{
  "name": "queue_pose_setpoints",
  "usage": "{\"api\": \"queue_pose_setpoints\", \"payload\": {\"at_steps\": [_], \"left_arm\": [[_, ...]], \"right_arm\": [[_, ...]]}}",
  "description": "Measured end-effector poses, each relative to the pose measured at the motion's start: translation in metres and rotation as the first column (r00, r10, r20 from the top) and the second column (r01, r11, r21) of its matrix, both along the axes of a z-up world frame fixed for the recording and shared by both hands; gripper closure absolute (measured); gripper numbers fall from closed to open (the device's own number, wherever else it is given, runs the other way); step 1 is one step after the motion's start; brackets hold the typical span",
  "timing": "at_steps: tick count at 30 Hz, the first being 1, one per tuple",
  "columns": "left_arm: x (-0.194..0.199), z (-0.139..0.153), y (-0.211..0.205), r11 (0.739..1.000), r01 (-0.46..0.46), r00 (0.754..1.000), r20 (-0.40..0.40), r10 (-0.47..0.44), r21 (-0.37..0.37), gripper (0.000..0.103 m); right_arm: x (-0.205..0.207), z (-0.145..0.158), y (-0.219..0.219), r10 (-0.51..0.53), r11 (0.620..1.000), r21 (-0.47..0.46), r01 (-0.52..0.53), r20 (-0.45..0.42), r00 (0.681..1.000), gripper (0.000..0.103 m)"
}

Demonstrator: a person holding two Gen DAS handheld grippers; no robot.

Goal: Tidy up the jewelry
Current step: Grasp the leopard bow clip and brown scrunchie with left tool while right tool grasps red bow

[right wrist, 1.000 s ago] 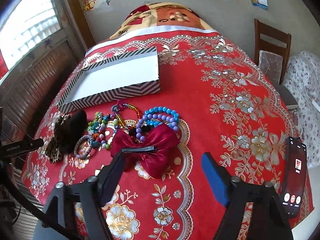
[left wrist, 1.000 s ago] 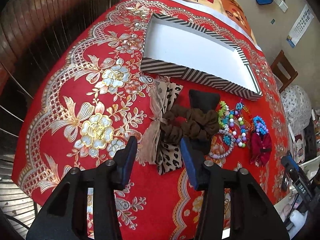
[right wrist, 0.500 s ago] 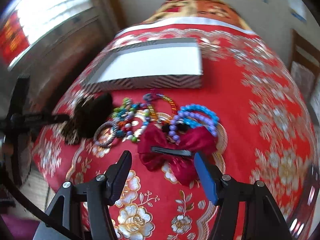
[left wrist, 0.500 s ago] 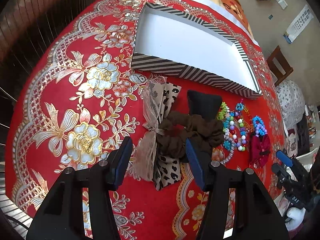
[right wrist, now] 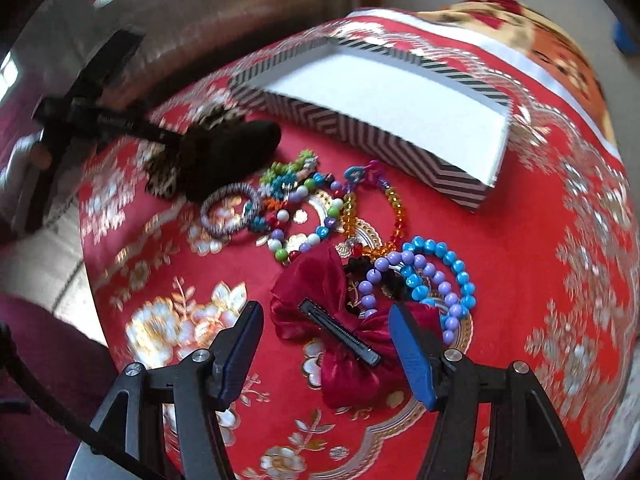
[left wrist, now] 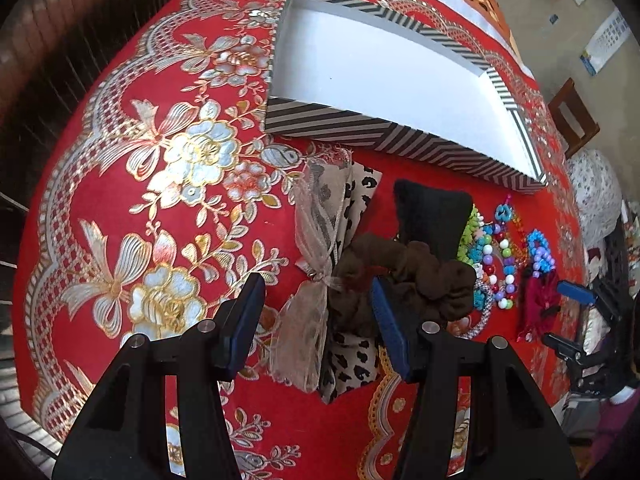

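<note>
A striped box (left wrist: 360, 128) with a white empty inside lies on the red cloth; it also shows in the right wrist view (right wrist: 352, 120). In front of it lie a leopard-print bow (left wrist: 328, 280), a brown scrunchie (left wrist: 420, 276), a black pad (left wrist: 432, 208), bead bracelets (right wrist: 320, 208), blue and purple bead bracelets (right wrist: 436, 276) and a dark red bow clip (right wrist: 344, 328). My left gripper (left wrist: 316, 320) is open, its fingers on either side of the leopard bow's middle. My right gripper (right wrist: 326, 344) is open around the red bow clip.
The table carries a red cloth with gold flowers (left wrist: 160, 160). Its near edge drops off just below both grippers. A wooden chair (left wrist: 572, 116) stands at the far right. A folded patterned blanket (right wrist: 532, 40) lies behind the box.
Both grippers have moved forward and down toward the items. The left now straddles the leopard bow; the right has swung left and now straddles the red bow clip. Both stay open.
</note>
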State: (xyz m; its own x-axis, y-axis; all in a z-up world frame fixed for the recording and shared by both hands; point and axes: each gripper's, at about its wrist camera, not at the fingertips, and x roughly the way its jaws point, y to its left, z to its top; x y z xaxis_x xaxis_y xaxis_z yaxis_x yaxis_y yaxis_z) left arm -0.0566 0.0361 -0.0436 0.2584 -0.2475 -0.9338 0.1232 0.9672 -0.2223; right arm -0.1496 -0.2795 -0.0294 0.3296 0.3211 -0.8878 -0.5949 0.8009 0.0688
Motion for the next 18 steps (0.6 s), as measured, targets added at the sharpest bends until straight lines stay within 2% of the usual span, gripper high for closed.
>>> {"api": "queue_pose_setpoints", "payload": {"at_steps": [4, 7, 9, 10, 12, 13, 14, 18], "left_arm": [[0.007, -0.003, -0.005, 1.000, 0.005, 1.000, -0.012, -0.005, 0.006, 0.048], [0.013, -0.005, -0.005, 1.000, 0.002, 1.000, -0.022, -0.002, -0.006, 0.048], [0.014, -0.007, -0.005, 1.000, 0.001, 1.000, -0.031, -0.001, -0.013, 0.048], [0.014, -0.008, -0.005, 1.000, -0.001, 1.000, -0.029, 0.001, -0.019, 0.049], [0.015, -0.008, -0.007, 0.999, -0.008, 1.000, -0.018, 0.007, -0.031, 0.058], [0.015, -0.009, -0.007, 0.999, -0.005, 1.000, -0.020, 0.005, -0.046, 0.072], [0.016, -0.009, -0.007, 0.999, -0.008, 1.000, -0.023, 0.007, -0.053, 0.077], [0.009, -0.006, -0.006, 0.998, -0.021, 1.000, -0.006, 0.020, -0.063, 0.082]], "right_arm": [[0.004, -0.010, 0.007, 0.081, 0.991, -0.110, -0.080, 0.001, 0.997, 0.040], [0.006, -0.009, 0.008, 0.118, 0.985, -0.129, -0.115, 0.015, 0.993, 0.040], [0.008, -0.014, 0.008, 0.128, 0.981, -0.149, -0.126, 0.007, 0.992, 0.049], [0.009, -0.016, 0.008, 0.123, 0.982, -0.142, -0.123, -0.005, 0.992, 0.065], [0.008, -0.019, 0.003, 0.093, 0.991, -0.097, -0.095, -0.024, 0.995, 0.072], [0.006, -0.018, 0.001, 0.080, 0.994, -0.069, -0.082, -0.026, 0.996, 0.080], [0.005, -0.016, 0.000, 0.072, 0.996, -0.044, -0.073, -0.030, 0.997, 0.081], [-0.004, -0.008, -0.003, 0.003, 0.999, 0.047, -0.002, -0.031, 1.000, 0.086]]}}
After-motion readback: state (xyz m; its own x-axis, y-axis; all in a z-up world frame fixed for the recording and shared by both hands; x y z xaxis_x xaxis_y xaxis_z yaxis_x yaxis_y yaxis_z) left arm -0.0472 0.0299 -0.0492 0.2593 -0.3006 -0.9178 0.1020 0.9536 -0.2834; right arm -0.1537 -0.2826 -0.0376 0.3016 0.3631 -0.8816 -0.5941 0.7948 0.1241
